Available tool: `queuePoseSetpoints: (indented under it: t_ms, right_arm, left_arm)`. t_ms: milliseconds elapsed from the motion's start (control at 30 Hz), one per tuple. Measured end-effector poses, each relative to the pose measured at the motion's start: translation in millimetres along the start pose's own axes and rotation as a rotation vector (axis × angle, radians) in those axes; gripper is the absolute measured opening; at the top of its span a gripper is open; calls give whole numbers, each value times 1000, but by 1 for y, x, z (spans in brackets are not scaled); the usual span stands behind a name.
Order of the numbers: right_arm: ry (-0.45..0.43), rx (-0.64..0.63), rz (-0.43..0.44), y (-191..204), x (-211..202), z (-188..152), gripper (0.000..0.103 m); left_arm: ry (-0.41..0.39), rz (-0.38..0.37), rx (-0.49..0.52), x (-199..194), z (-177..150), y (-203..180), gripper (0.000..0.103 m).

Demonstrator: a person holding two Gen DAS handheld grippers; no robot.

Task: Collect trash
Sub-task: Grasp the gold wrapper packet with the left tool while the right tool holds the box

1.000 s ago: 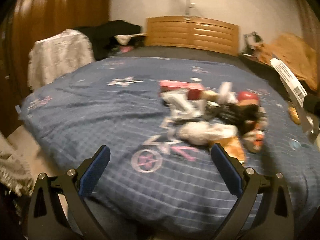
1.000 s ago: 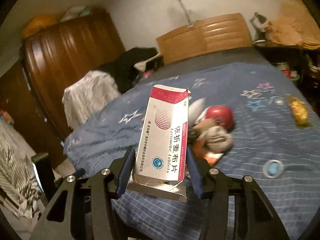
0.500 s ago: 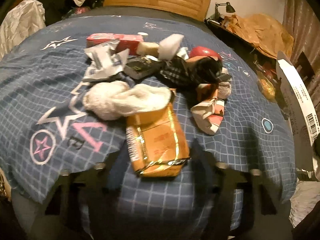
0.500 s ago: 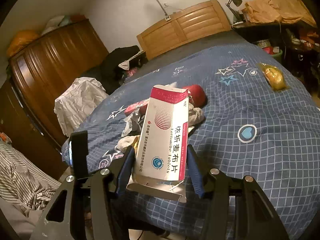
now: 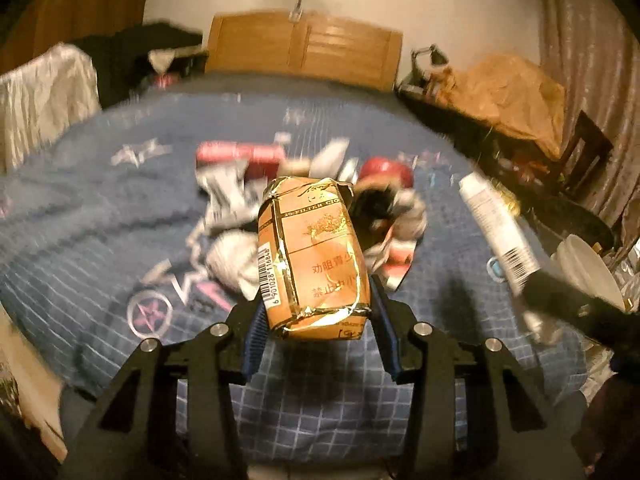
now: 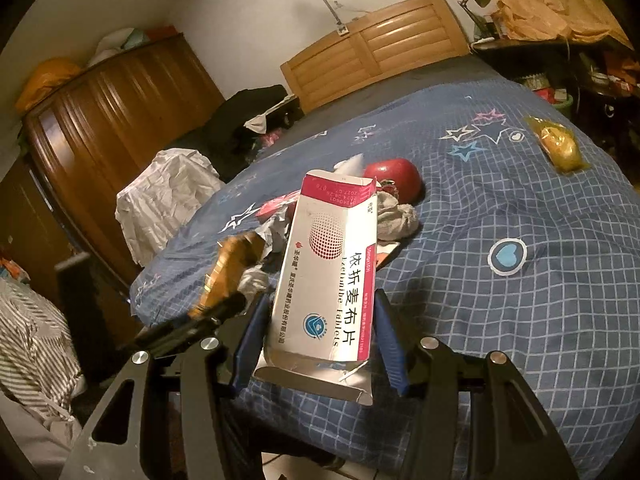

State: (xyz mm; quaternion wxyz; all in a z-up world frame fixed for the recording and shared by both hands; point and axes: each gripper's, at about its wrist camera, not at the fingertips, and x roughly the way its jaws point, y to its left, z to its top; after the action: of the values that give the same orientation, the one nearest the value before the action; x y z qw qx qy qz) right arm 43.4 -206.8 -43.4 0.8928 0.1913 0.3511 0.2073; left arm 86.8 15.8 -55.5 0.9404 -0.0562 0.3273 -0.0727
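Observation:
My left gripper (image 5: 318,312) is shut on an orange cigarette pack (image 5: 314,252) and holds it above the bed's near edge. My right gripper (image 6: 322,332) is shut on a white and pink medicine box (image 6: 332,276), also held above the bed. The box also shows in the left wrist view (image 5: 496,228), and the pack in the right wrist view (image 6: 230,272). A pile of trash (image 5: 248,200) lies on the blue quilt (image 5: 80,216): crumpled white paper, a red box (image 5: 240,152), a red ball-like thing (image 6: 394,178) and a grey rag (image 6: 396,216).
A yellow packet (image 6: 558,148) lies alone at the quilt's far right. A wooden headboard (image 5: 304,48) stands at the back, a wardrobe (image 6: 104,120) at the left, white cloth (image 6: 164,196) beside the bed, and a cluttered side table (image 5: 500,96) at the right.
My left gripper closed on the orange cigarette pack and lifted it off the quilt. My right gripper kept hold of the medicine box and shifted a little.

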Motion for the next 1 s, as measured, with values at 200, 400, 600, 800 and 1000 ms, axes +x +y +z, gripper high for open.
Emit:
queuePoseSetpoints:
  t_ms: [200, 400, 600, 800, 1000]
  right_arm:
    - [-34, -9, -18, 2, -12, 0, 54]
    - [-70, -23, -60, 4, -29, -3, 54]
    - [-94, -40, -92, 7, -42, -5, 54]
    - [-125, -47, -125, 6, -56, -6, 54]
    - [-187, -59, -186, 2, -80, -3, 54]
  left_arm:
    - [-50, 16, 78, -7, 11, -22, 44]
    - [-85, 55, 142, -13, 22, -46, 44]
    - [-98, 87, 183, -14, 24, -63, 44]
    - [-99, 95, 206, -15, 27, -78, 44]
    - [-122, 59, 245, -17, 33, -103, 44]
